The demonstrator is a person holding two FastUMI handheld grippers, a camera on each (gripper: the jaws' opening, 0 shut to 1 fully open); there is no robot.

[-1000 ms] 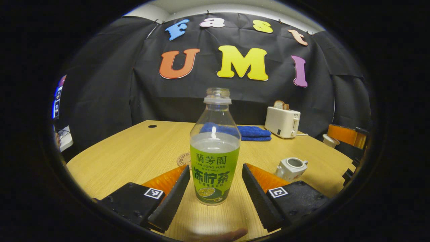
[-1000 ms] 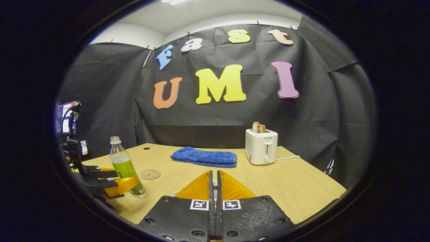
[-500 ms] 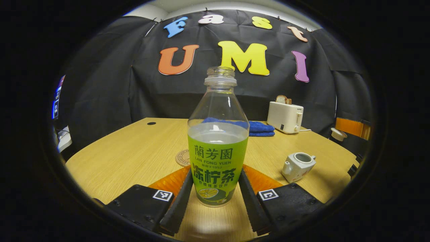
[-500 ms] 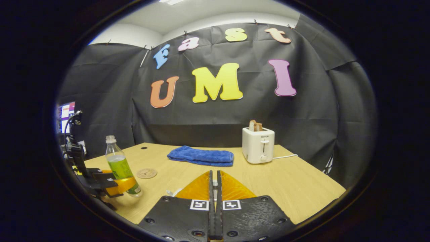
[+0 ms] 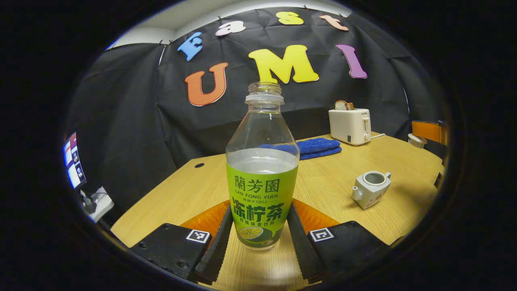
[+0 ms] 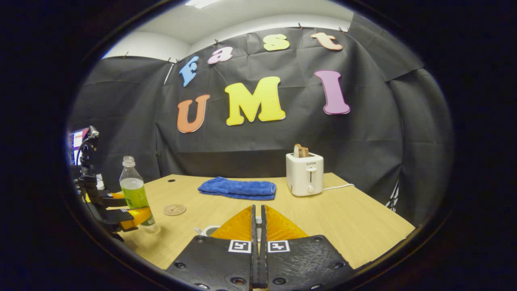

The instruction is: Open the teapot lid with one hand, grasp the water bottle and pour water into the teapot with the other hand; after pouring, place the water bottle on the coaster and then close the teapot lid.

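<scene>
The water bottle (image 5: 261,178), uncapped and about half full, stands upright between the fingers of my left gripper (image 5: 258,234), which are clamped against the lower part of its green label on both sides. In the right gripper view the bottle (image 6: 134,190) appears to hang just clear of the counter (image 6: 355,226), a faint shadow beneath its base.

The teapot (image 5: 371,189) sits open-mouthed on the counter to the right of the bottle, well apart from it, its lid already off. What looks like that lid (image 5: 416,140) is held farther right, at the edge of the left gripper view. My right gripper (image 6: 257,220) has its fingers together, apparently pinching the lid, though the contact itself is hard to make out; part of the teapot rim shows just below and left of them.

The step in hand, as I judge it, is carrying the bottle across to pour. With no cap, it should travel upright and steady, then tip slowly with the neck over the small opening.

The coaster (image 6: 174,209) lies just beyond the bottle, ready to receive it. A blue towel (image 6: 237,188) and a toaster (image 6: 305,173) stand at the back.
</scene>
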